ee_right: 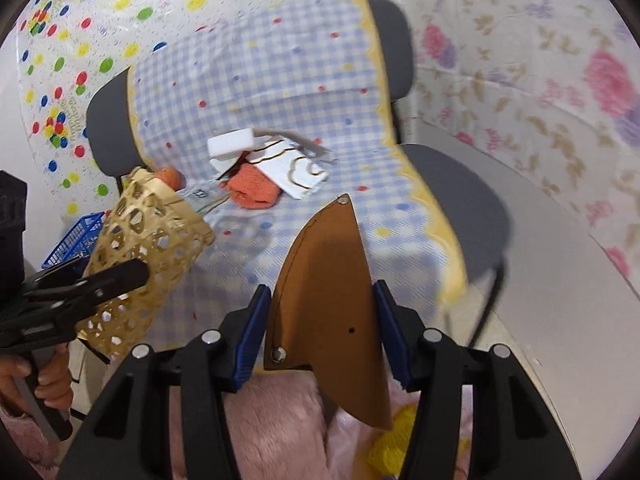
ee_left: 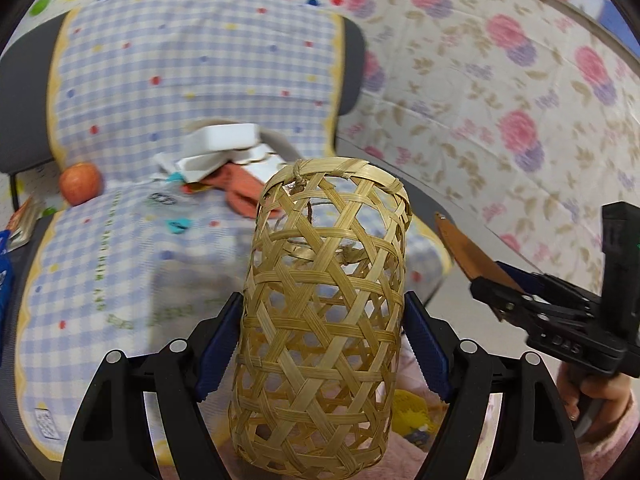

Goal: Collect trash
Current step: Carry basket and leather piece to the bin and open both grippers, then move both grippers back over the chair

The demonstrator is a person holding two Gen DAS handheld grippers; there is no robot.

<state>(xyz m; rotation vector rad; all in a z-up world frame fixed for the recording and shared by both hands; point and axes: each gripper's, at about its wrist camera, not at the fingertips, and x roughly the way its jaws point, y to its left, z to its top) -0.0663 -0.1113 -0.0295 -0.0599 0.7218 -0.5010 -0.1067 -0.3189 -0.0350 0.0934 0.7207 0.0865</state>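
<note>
The brown leather sheath (ee_right: 332, 300), a flat pointed piece with rivets, stands clenched between the blue pads of the right tool (ee_right: 320, 328), its tip pointing forward and up along the fingers, above the checked cloth (ee_right: 280, 92) that covers the chair (ee_right: 392, 40). To its left, near but apart, the woven bamboo basket (ee_left: 324, 312) is grasped round its middle by the left tool (ee_left: 320, 344), long axis running away from the hand and its open mouth (ee_left: 332, 184) at the far end, tilted up and forward. That is what the coming move likely turns on: the mouth faces away from both hands, so the sheath's tip would have to swing left and round to the basket's far end, or the basket turn toward it. Further off on the seat lie a white foam block (ee_right: 232, 142), torn white card (ee_right: 296, 172), an orange cloth (ee_right: 252, 192) and an orange fruit (ee_left: 80, 182), still uncollected.
</note>
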